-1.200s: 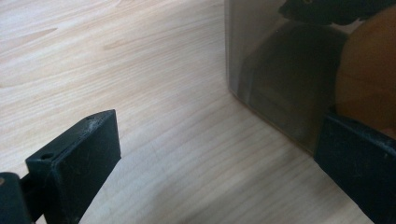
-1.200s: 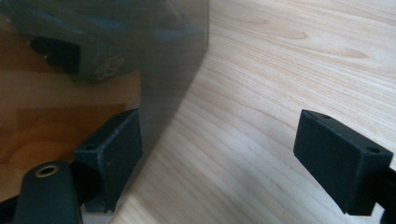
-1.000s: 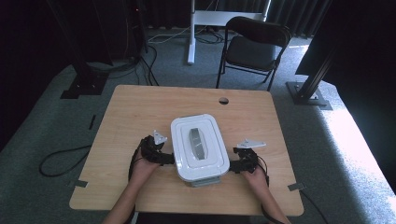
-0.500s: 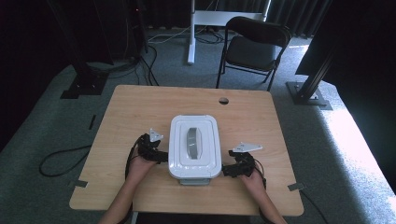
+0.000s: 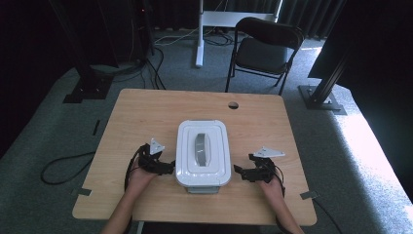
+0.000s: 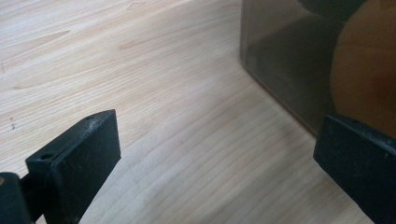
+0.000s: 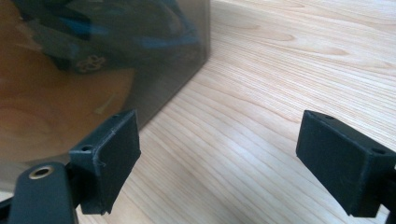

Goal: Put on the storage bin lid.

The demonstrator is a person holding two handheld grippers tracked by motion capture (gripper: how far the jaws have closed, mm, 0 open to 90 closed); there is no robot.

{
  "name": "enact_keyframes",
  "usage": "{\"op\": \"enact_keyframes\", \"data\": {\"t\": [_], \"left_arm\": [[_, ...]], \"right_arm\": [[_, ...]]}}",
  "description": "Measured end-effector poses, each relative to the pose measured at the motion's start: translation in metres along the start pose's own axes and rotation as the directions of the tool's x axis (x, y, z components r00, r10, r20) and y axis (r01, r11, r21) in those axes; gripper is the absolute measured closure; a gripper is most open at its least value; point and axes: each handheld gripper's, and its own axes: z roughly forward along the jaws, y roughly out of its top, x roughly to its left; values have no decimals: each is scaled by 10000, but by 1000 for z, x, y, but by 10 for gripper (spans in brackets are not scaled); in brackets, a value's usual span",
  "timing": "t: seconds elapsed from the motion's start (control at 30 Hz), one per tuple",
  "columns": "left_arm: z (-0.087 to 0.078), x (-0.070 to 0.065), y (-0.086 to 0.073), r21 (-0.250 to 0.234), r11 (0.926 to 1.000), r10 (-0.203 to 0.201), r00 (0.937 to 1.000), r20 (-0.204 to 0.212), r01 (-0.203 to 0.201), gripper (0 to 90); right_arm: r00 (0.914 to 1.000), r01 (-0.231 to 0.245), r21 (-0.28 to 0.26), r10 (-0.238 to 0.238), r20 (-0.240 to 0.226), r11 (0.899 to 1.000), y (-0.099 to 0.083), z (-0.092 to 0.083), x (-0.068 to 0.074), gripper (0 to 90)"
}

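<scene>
A white-lidded storage box (image 5: 202,154) with a grey handle set into its lid sits on the wooden worktop (image 5: 146,112), a little toward the person's side of the middle, its long sides running away from the person. The left claw (image 5: 165,167) lies low on the worktop just beside the box's left wall, near the front corner, held in the person's left hand (image 5: 139,178). Its jaws stand wide apart with nothing between them but bare wood. In the left gripper view the left claw (image 6: 219,154) looks along the grain, and the box's translucent, dusky wall (image 6: 285,60) rises at the upper right, with one jaw just in front of it — whether that jaw touches the wall I cannot tell. The right claw (image 5: 242,172) lies on the other side, near the box's right wall toward the front corner, held in the person's right hand (image 5: 272,187) — a small gap of wood shows between its tips and the box in the high view. Its jaws are also spread wide and empty. In the right gripper view the right claw (image 7: 219,158) faces open worktop, with the box's smoky wall (image 7: 116,56) at the upper left just behind one jaw. A cable (image 5: 58,168) trails off the left edge of the worktop onto the grey carpet, and a black folding chair (image 5: 265,51) stands beyond the far edge.
</scene>
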Motion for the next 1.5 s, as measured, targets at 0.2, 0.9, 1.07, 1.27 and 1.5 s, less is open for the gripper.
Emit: {"op": "enact_keyframes", "data": {"t": [0.2,0.9,1.07,1.27,1.5], "left_arm": [[-9,4,-9,-106,9999,-75,10000,54,75,12],[-32,28,-44,-158,9956,-924,9950,-375,919,12],[-36,33,-49,-226,9933,-1143,9923,-471,1133,12],[-45,40,-59,-497,9890,-1426,9870,-736,1392,12],[-54,50,-70,-471,9830,-1811,9789,-949,1773,12]], "right_arm": [[9999,-150,-175,149,-52,9997,-3,-6,-4,129],[9930,-565,-308,594,1017,9979,-25,-27,-25,125],[9903,-743,-450,790,1141,9962,-30,-33,-29,125],[9854,-897,-460,953,1410,9949,-37,-40,-35,125],[9777,-1079,-607,1170,1743,9923,-42,-48,-39,125]]}}
